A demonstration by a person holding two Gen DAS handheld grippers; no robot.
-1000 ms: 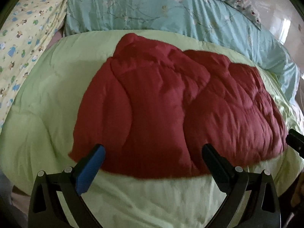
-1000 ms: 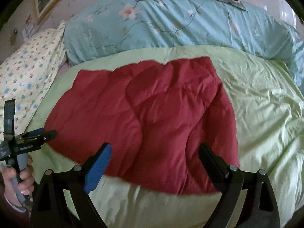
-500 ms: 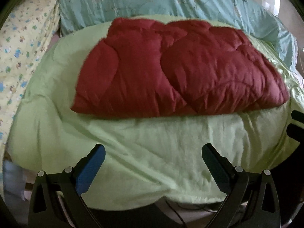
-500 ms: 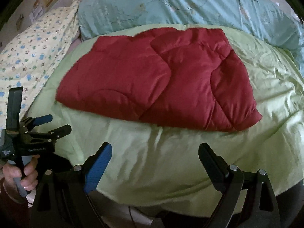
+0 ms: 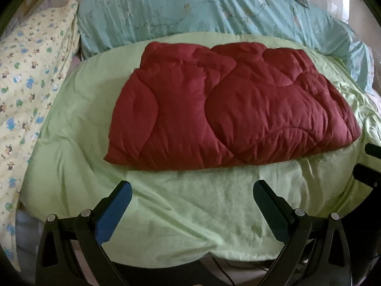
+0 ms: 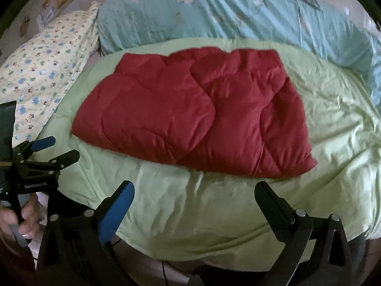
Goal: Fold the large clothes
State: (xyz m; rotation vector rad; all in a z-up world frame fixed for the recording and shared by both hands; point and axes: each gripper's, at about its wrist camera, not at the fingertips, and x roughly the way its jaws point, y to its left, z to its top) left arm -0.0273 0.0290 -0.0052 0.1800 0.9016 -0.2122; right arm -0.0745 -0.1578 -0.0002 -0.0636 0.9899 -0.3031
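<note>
A dark red padded garment (image 5: 228,109) lies folded into a flat bundle on the light green bedcover (image 5: 190,209); it also shows in the right wrist view (image 6: 197,114). My left gripper (image 5: 192,190) is open and empty, held back from the garment's near edge above the cover. My right gripper (image 6: 194,190) is open and empty, also short of the garment. The left gripper shows at the left of the right wrist view (image 6: 56,149), held in a hand. The right gripper's fingers (image 5: 371,162) show at the right edge of the left wrist view.
A light blue floral quilt (image 5: 214,12) lies along the far side of the bed. A yellow patterned pillow (image 5: 26,90) lies at the left. The bed's near edge (image 6: 190,259) is just under the grippers, with a cable below it.
Both grippers have pulled back from the red garment toward the bed's near edge; a second ago their fingers were over its near edge. The garment lies still.
</note>
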